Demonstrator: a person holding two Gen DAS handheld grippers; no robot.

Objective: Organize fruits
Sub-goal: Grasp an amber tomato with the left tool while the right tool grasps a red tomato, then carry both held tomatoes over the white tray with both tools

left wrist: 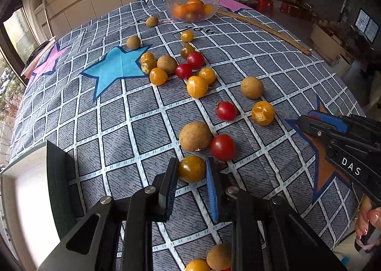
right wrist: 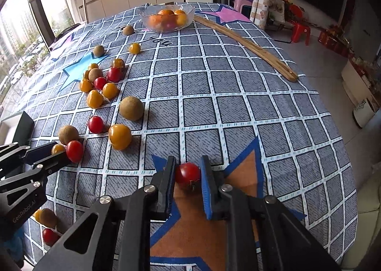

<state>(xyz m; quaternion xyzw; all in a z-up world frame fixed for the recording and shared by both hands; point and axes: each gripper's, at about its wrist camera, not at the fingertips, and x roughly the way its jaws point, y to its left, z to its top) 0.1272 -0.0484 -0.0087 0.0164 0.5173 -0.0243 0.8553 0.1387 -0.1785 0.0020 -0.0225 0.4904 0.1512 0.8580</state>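
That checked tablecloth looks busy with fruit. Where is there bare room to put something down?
The widest free patch is the right half of the cloth, between the wooden stick and the orange star. The far left edge beyond the blue star is bare too. It is crowded down the middle-left, from the glass bowl toward the left tool.

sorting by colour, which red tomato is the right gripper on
The small round red cherry tomato between the right gripper's fingers, over the orange star; the other red ones lie among the scattered fruit.

Black tongs (left wrist: 191, 175), blue pads (left wrist: 212, 190), silver screws, pink-nailed hand (left wrist: 368, 221)
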